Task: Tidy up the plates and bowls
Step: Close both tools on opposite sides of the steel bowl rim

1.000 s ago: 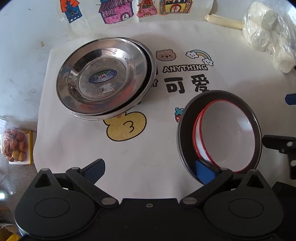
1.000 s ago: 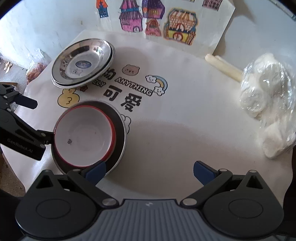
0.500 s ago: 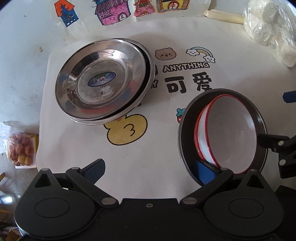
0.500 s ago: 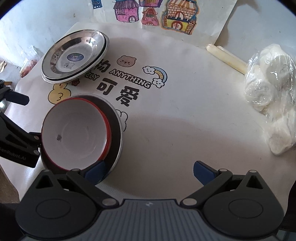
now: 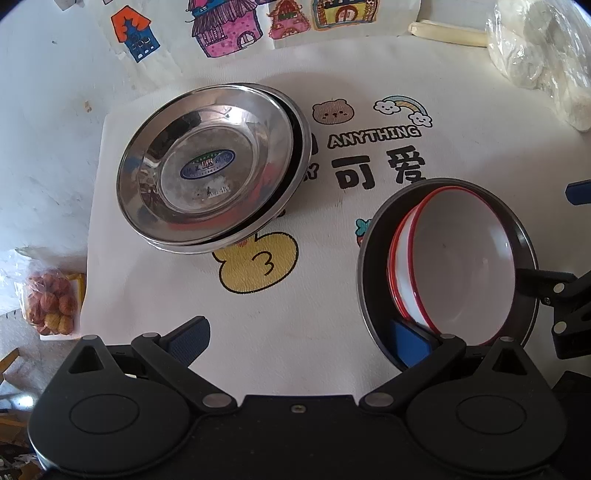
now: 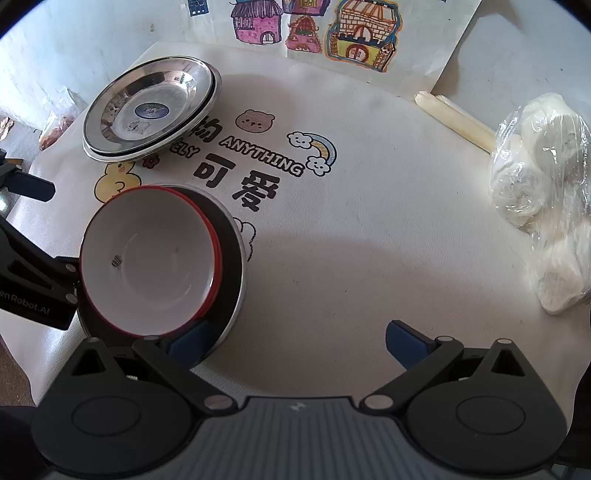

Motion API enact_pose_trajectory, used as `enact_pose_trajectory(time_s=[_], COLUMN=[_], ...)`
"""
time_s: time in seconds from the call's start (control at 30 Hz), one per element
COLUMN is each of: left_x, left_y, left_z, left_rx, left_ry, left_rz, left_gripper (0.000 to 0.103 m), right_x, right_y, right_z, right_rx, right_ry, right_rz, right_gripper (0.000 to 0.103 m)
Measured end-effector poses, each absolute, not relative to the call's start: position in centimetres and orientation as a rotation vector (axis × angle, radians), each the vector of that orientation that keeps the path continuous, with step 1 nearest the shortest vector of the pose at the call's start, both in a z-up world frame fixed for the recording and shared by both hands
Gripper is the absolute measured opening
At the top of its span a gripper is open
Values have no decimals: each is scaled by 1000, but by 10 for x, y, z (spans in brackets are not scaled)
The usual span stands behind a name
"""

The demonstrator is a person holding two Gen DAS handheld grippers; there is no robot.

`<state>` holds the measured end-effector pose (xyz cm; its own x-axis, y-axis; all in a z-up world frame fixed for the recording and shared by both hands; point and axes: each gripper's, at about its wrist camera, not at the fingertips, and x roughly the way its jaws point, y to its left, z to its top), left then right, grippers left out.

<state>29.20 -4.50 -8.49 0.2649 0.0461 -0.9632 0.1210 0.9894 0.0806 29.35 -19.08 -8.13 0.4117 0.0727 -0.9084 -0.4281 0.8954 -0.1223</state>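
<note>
Steel plates [image 5: 210,166], 2 of them stacked, sit at the far left of your printed mat [image 5: 295,314], right above the yellow duck with the 3 on it. Nearer you, the white bowls with red rims [image 6: 147,258] are nested inside a dark pan [image 6: 231,236] with a silvery edge, and the stack looks tipped toward the left.

Your left gripper [image 5: 299,339] is spread wide; its right blue pad [image 5: 410,345] is down inside the pan, just under the bowl rim, while the other pad hangs over bare mat. Your right gripper [image 6: 295,341] is wide too, its left pad [image 6: 188,341] at the pan's near edge beneath the bowls, the other one over open mat. Neither is clamping anything, as far as you can see.

Off to the right there's a plastic bag of white lumps [image 6: 543,192] and a pale stick [image 6: 454,118] beside it. A small bag of brownish nuts [image 5: 51,302] sits past the mat's left edge, and colourful house drawings [image 6: 303,26] line the back.
</note>
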Motion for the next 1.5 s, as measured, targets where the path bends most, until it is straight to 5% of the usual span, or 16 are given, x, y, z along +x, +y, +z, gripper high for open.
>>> enact_pose_trajectory(time_s=[0.2,0.37,0.63,0.87,1.17,1.5], left_x=[294,293,290,289,286,285], left_y=[-48,-53,-60,-64,-78,-80], left_z=[-85,-85,-86,-86,-83,-81], left_rx=[173,206,225,204,214,212], left_ry=[1303,1302,1298,1295,1285,1280], left_rz=[-50,-64,-92,-139,-238,-245], left_gripper=[102,100,95,76,32,26], right_x=[292,290,287,288,288,287], right_y=[-189,-183,-177,-178,-176,-177], right_z=[-81,-82,-84,-86,-85,-86], right_rx=[-360,-356,-340,-281,-286,-272], right_ry=[1112,1121,1133,1147,1143,1136], right_rz=[361,421,474,513,514,508], right_gripper=[91,69,49,27,23,23])
